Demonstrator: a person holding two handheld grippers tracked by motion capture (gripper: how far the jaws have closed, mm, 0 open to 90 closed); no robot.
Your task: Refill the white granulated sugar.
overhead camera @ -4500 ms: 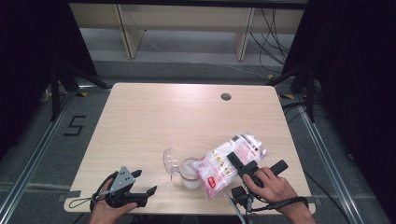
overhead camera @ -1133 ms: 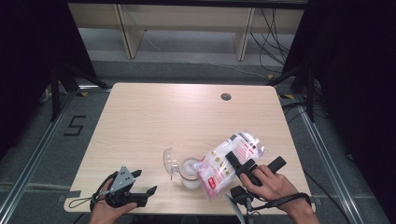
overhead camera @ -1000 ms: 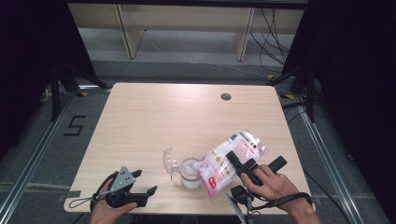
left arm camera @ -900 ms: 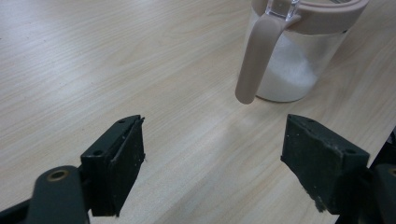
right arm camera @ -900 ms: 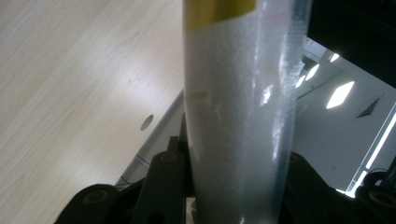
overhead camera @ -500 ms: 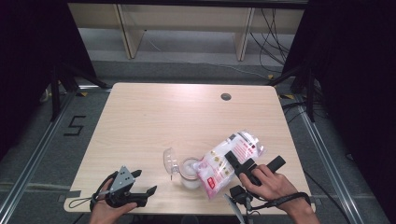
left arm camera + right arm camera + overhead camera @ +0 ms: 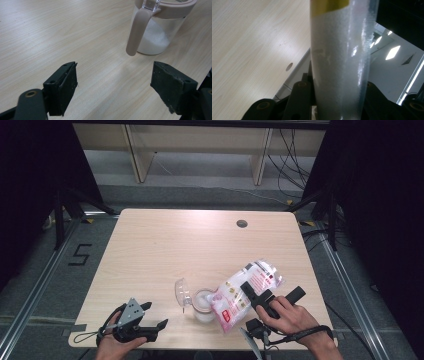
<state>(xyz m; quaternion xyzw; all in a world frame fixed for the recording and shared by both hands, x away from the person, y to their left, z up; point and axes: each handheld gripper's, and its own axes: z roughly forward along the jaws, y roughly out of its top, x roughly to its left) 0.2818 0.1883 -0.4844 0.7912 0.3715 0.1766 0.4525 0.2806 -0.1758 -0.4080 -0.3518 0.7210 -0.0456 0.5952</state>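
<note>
A clear jar with a pink rim stands near the table's front edge, its hinged lid flipped open to the left. White granules fill the bottom of the jar. My right gripper is shut on a plastic bag of white granules, tilted with its low end over the jar's mouth. The bag runs up between the jaws in the right gripper view. My left gripper rests open at the front left corner, jaws wide apart, aimed at the jar.
The wooden table has a round cable hole at the back right. A shelf frame stands on the floor beyond the table. A "5" mark lies on the floor at the left.
The bag and right gripper have barely shifted over the jar. My left gripper has stayed in place.
</note>
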